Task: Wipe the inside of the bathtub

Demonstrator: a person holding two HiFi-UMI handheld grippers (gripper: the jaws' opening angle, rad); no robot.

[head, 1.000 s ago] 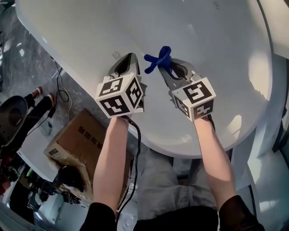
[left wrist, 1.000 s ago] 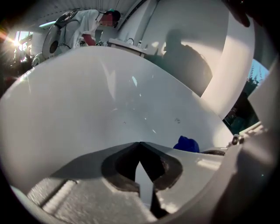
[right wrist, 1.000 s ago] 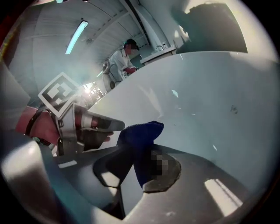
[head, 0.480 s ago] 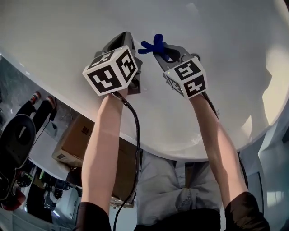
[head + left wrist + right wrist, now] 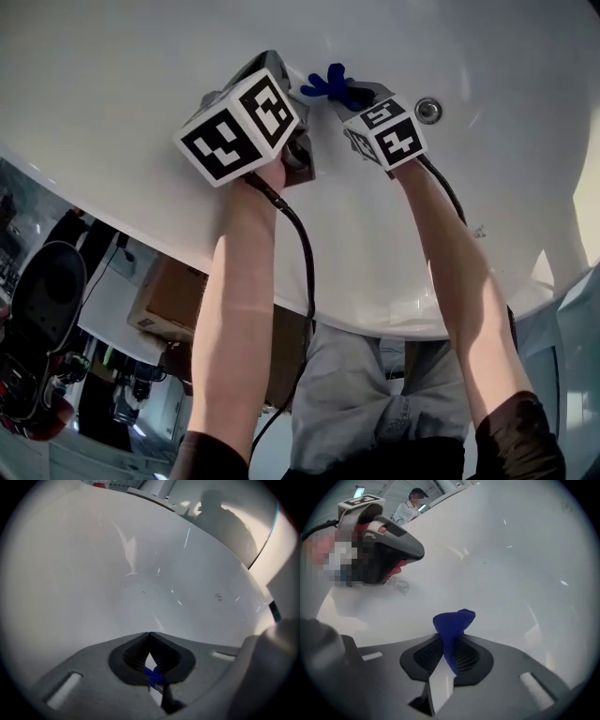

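Note:
The white bathtub (image 5: 112,112) fills the top of the head view, and both grippers reach down inside it. My right gripper (image 5: 339,92) is shut on a small blue cloth (image 5: 322,82), whose bunched end (image 5: 453,620) sticks out past the jaw tips close to the tub wall (image 5: 525,559). My left gripper (image 5: 149,637) is just to its left, jaws closed tip to tip with nothing held at the tips. A small blue scrap (image 5: 153,674) shows low in the gap behind its pads. In the right gripper view the left gripper (image 5: 389,543) shows at upper left.
A round metal fitting (image 5: 428,111) sits in the tub wall right of the right gripper. Outside the tub rim (image 5: 309,309), a cardboard box (image 5: 164,292) and dark equipment (image 5: 42,305) stand on the floor at left. A person (image 5: 411,503) stands far beyond the tub.
Both grippers have moved up the picture, deeper into the tub, and the metal fitting has come into view. The right gripper still holds the blue cloth.

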